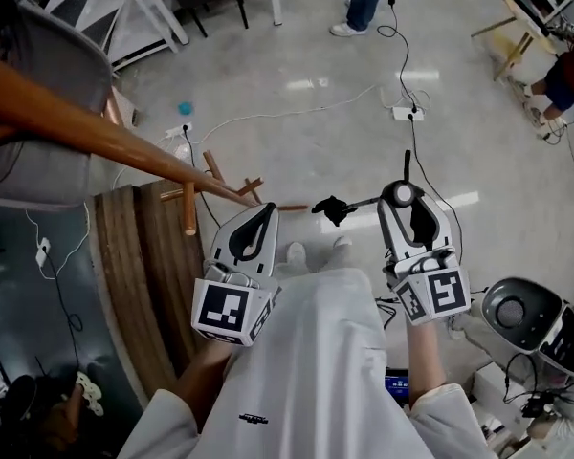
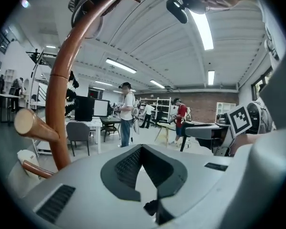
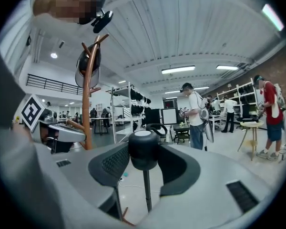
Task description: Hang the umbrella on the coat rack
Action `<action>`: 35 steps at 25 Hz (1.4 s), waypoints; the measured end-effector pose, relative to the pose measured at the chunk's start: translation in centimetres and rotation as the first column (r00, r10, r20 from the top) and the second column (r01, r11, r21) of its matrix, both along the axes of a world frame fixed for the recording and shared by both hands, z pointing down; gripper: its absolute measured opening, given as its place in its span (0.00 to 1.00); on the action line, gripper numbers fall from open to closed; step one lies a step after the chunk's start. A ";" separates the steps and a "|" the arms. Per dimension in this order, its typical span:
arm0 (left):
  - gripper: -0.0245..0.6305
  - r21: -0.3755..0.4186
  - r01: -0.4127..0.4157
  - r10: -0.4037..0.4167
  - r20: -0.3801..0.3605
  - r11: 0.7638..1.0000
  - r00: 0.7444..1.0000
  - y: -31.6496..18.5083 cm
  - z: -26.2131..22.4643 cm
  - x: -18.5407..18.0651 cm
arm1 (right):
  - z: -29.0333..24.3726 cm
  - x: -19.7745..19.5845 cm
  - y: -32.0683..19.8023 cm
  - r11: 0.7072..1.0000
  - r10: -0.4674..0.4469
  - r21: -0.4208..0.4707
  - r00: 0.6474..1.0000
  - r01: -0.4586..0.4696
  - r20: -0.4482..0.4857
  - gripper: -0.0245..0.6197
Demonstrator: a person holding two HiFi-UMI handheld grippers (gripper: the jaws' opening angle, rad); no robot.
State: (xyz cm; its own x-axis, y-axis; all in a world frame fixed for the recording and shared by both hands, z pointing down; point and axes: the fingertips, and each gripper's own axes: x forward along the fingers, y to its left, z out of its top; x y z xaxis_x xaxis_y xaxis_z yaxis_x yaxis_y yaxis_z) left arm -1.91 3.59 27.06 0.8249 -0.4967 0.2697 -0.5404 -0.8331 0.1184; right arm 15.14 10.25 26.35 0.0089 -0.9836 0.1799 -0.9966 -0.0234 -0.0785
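My right gripper (image 1: 402, 204) is shut on the umbrella's black handle knob (image 3: 143, 150), which has a white cap. The umbrella's thin shaft (image 3: 147, 190) hangs down below the jaws, and the rest of it is hidden. The wooden coat rack (image 1: 86, 127) slants in from the left, with its pegs (image 1: 213, 174) just beyond my left gripper (image 1: 264, 212). The left gripper is shut and holds nothing. In the left gripper view the rack pole (image 2: 62, 89) rises close on the left. The right gripper view shows the rack (image 3: 87, 99) further off to the left.
A dark hat-like item (image 3: 88, 63) hangs at the rack's top. A grey cloth (image 1: 38, 65) drapes at the upper left. A round wooden platform (image 1: 139, 275) lies below the rack. Cables and a power strip (image 1: 406, 113) cross the floor. A white machine (image 1: 521, 314) stands at the lower right. People stand around.
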 end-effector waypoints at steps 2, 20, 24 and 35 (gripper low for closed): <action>0.04 0.002 0.057 -0.057 0.020 0.998 0.998 -1.5 0.9 0.6 | 0.7 1.6 -2.8 0.998 -0.064 0.007 0.998 0.064 0.005 0.34; 0.04 -0.060 0.528 -0.520 0.108 0.847 0.847 -7.1 3.3 -2.6 | 4.2 0.0 -16.5 0.854 -0.517 -0.040 0.854 0.519 0.052 0.34; 0.04 -0.062 0.566 -0.557 0.116 0.822 0.822 -6.8 4.0 -2.8 | 5.1 -0.9 -17.3 0.822 -0.564 -0.044 0.823 0.567 0.066 0.34; 0.04 -0.069 0.637 -0.624 0.148 0.768 0.767 -8.9 8.7 -4.3 | 11.1 -5.3 -17.0 0.721 -0.680 -0.120 0.730 0.682 0.064 0.34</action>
State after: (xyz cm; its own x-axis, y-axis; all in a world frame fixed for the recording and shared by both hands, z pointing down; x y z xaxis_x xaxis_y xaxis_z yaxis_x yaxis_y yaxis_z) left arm -6.19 -5.32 35.76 0.2974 -0.8560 0.4228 -0.9539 -0.2850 0.0940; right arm 9.89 -6.80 37.41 -0.6580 -0.6920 0.2969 -0.7467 0.6505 -0.1387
